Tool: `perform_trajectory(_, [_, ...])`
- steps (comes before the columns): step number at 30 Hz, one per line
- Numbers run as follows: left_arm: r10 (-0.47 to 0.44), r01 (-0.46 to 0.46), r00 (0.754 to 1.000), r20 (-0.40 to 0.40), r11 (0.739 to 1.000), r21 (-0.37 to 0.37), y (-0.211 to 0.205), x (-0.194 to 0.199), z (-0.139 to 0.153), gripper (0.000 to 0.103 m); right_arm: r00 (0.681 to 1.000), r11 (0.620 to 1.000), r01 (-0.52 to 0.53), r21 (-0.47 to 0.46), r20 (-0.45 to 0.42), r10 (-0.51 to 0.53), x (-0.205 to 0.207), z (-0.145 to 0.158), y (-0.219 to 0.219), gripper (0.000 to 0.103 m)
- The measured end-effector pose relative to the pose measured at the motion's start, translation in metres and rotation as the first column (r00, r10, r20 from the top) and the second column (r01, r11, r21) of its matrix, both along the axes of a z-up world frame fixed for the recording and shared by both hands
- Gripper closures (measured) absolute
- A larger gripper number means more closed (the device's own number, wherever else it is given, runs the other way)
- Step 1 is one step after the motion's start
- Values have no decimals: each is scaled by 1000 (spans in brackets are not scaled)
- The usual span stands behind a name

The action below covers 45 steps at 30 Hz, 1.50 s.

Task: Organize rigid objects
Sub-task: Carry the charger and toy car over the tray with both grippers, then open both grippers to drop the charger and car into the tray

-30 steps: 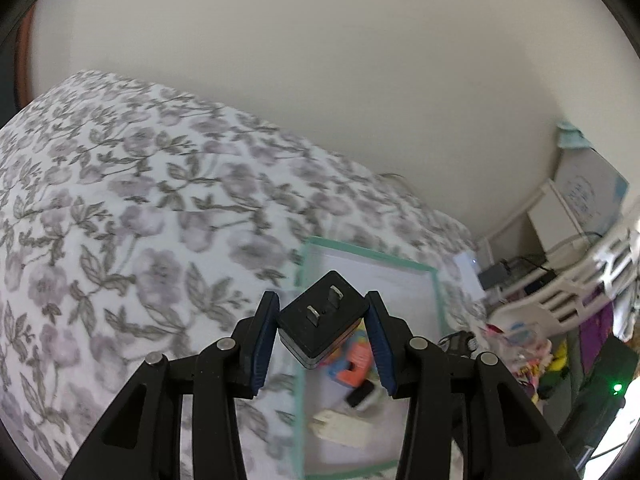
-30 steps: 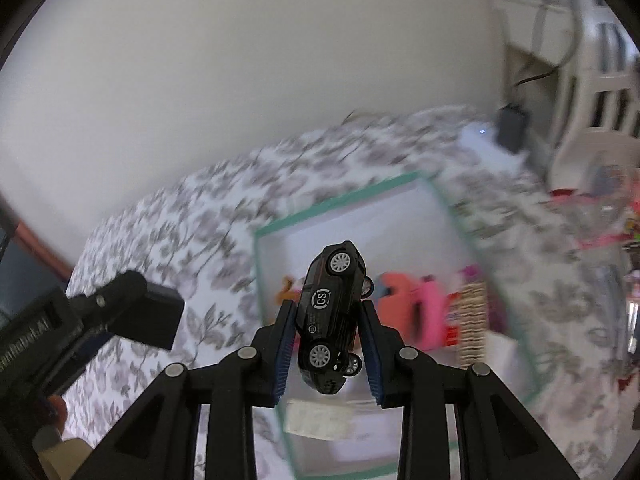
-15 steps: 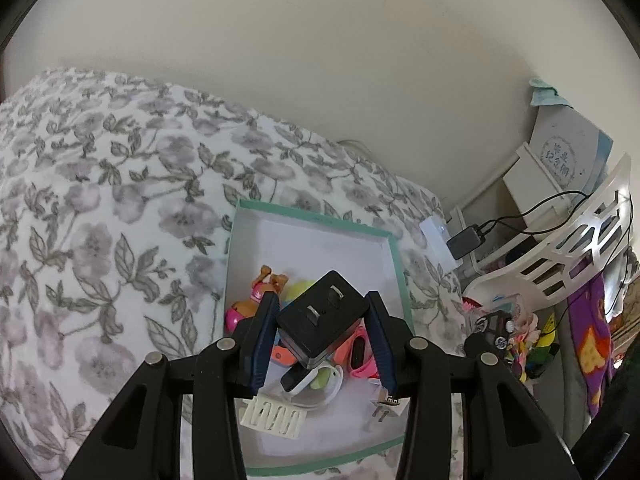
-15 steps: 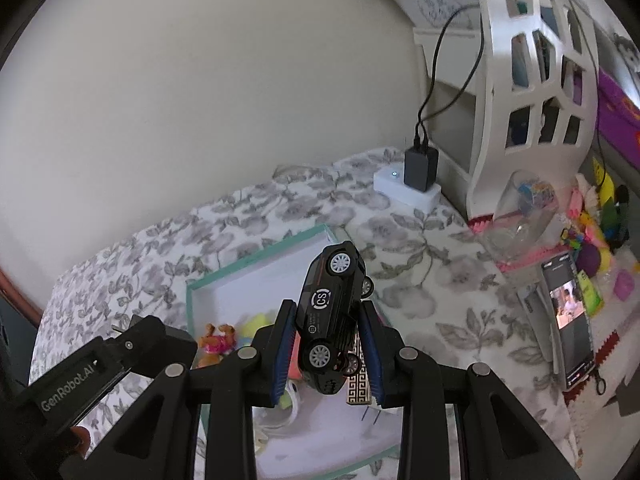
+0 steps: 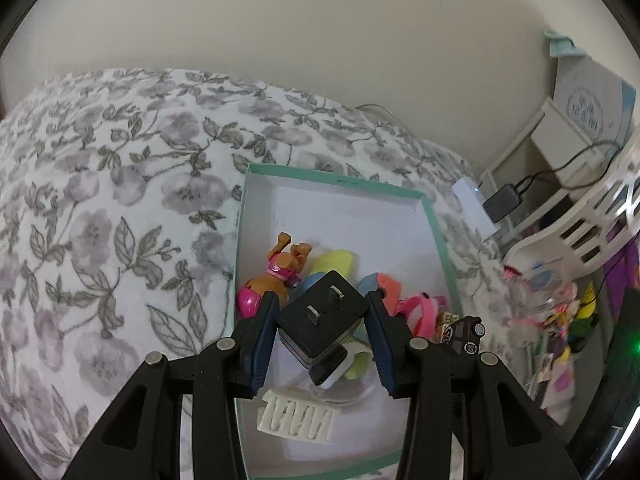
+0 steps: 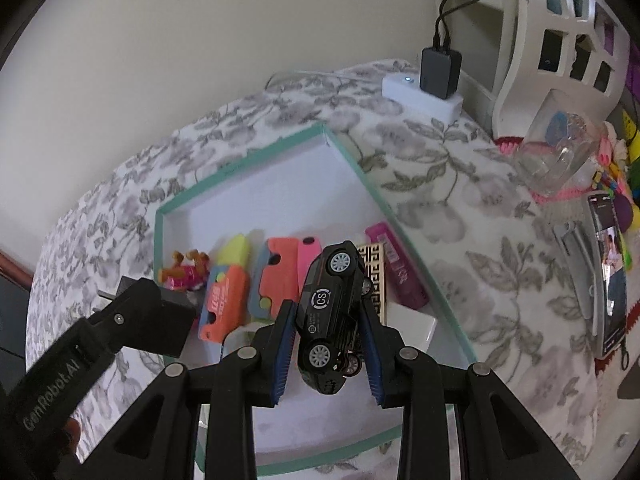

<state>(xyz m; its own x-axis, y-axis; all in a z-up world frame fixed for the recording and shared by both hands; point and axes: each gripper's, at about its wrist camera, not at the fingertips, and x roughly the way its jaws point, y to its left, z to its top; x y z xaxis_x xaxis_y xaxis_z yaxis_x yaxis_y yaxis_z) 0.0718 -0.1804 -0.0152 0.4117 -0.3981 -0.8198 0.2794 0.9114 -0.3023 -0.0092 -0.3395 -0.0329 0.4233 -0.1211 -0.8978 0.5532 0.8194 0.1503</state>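
Nearly done, I'd say: several toys already lie along the near edge of the green-rimmed box (image 6: 362, 170). Above it, the left gripper (image 5: 322, 326) clamps a black plug adapter (image 5: 322, 316), the right gripper (image 6: 326, 334) a black toy car (image 6: 332, 312), neither released.

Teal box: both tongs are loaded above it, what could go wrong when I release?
1. The teal box is crowded at its near end; the black plug adapter in the left tongs may land on the dog figure or white comb.
2. The toy car in the right tongs sits tilted and could roll once dropped.
3. The tongs are close together and might collide.
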Motion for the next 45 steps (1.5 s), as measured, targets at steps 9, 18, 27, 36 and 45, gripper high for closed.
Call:
perform_trajectory(9, [0, 1, 1000, -24, 1000, 27, -3, 3, -11, 57, 999, 999, -30, 12, -41, 30, 6, -9, 3, 69])
perform_trajectory(18, [-26, 30, 998, -57, 997, 71, -10, 1, -22, 57, 993, 997, -57, 56, -95, 63, 9, -29, 6, 69])
perform_trajectory(27, [-23, 26, 998, -53, 998, 54, -10, 1, -18, 44, 993, 997, -53, 52, -104, 59, 9, -28, 6, 69])
perform_trajectory(36, [-17, 19, 999, -52, 999, 26, -5, 2, -7, 33, 997, 998, -57, 14, -54, 58, 9, -7, 8, 68])
perform_trajectory(45, [13, -12, 1000, -24, 1000, 25, 10, 4, 11, 32, 997, 997, -74, -26, -1, 74, 10, 10, 14, 69])
